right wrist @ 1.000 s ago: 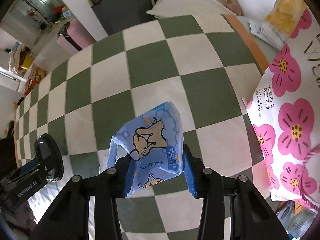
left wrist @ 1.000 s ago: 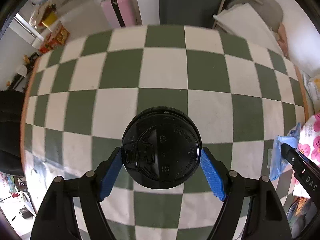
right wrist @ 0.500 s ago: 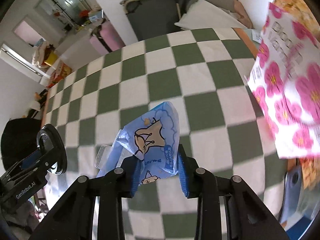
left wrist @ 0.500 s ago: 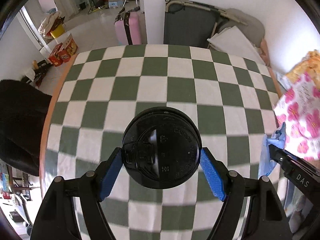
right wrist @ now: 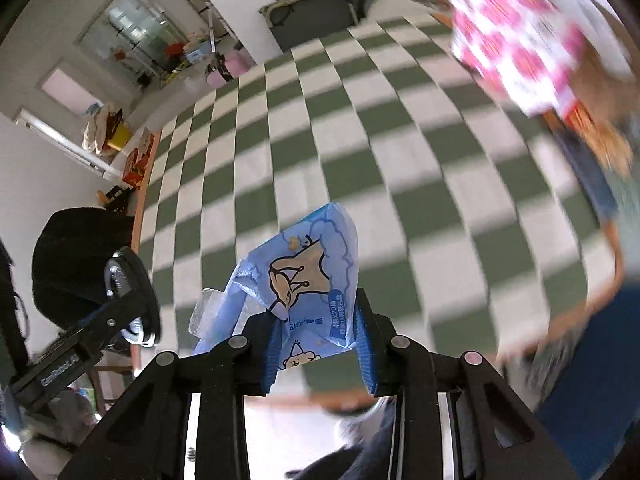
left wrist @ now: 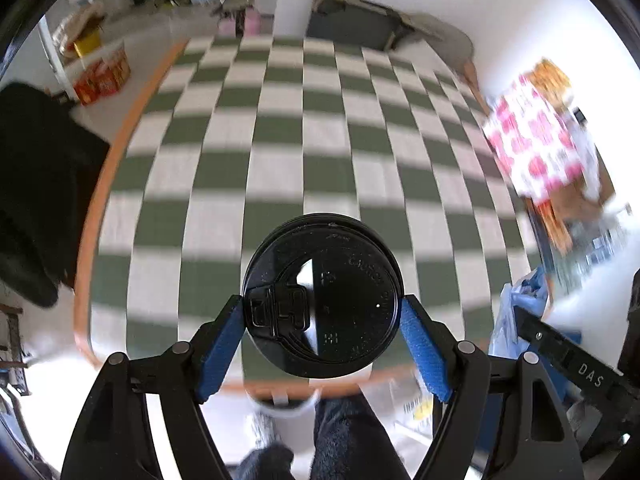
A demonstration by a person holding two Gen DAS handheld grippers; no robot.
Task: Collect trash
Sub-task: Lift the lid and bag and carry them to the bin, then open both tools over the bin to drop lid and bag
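My left gripper (left wrist: 322, 320) is shut on a cup with a black lid (left wrist: 322, 296), held high above the near edge of the green-and-white checked table (left wrist: 280, 132). My right gripper (right wrist: 318, 340) is shut on a blue tissue packet with a cartoon bear (right wrist: 308, 276), also lifted above the table's near edge. The packet shows at the right of the left wrist view (left wrist: 516, 312), and the lid edge-on at the left of the right wrist view (right wrist: 132, 292).
A white bag with pink flowers (left wrist: 540, 144) stands at the table's right edge, also in the right wrist view (right wrist: 516, 36). A black chair back (left wrist: 36, 196) is at the left. A person's legs (left wrist: 344, 436) are below the grippers. A dark folded cot (left wrist: 352, 28) stands beyond the table.
Both grippers have risen and pulled back toward the near edge with their loads; the table looks smaller and farther, and the view is motion-blurred.
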